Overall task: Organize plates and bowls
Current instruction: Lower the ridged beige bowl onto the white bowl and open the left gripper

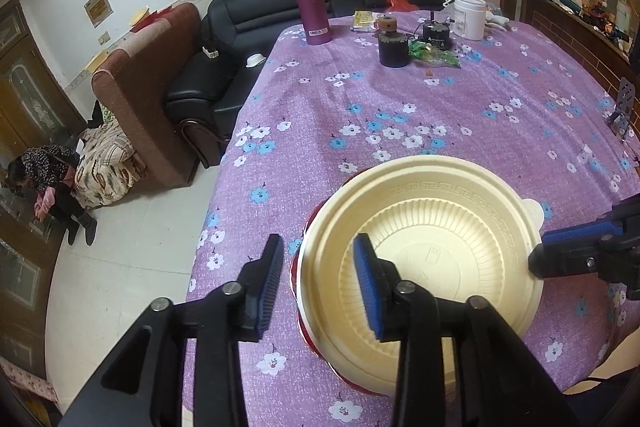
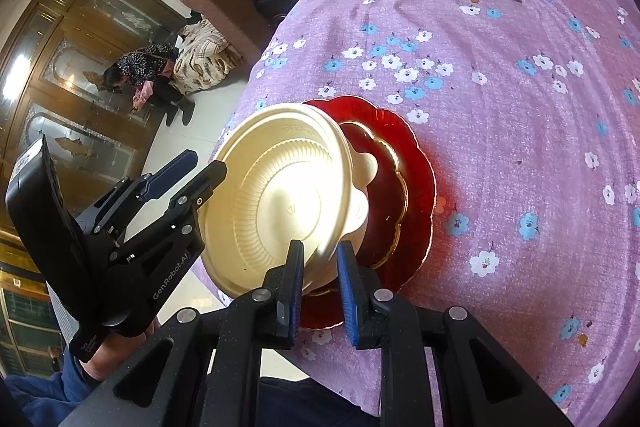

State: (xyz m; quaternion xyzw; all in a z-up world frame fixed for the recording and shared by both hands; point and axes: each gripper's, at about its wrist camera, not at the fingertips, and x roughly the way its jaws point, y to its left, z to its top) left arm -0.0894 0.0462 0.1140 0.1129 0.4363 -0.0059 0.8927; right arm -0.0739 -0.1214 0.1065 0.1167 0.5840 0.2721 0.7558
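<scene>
A cream plastic bowl (image 1: 424,251) (image 2: 280,199) rests on stacked red plates (image 2: 404,195), whose red edge (image 1: 308,335) shows under the bowl in the left wrist view, near the table's front left corner. My left gripper (image 1: 320,287) is open, its fingers straddling the bowl's left rim, one pad inside the bowl. It also shows in the right wrist view (image 2: 192,167). My right gripper (image 2: 320,287) is shut on the bowl's near rim. One of its fingers (image 1: 568,251) shows at the bowl's right edge in the left wrist view.
A purple floral cloth (image 1: 400,107) covers the table. At the far end stand a magenta flask (image 1: 310,3), a dark pot (image 1: 394,51), a white jar (image 1: 470,17) and green wrappers (image 1: 434,53). Sofas (image 1: 224,67) and a crouching person (image 1: 52,183) are left of the table.
</scene>
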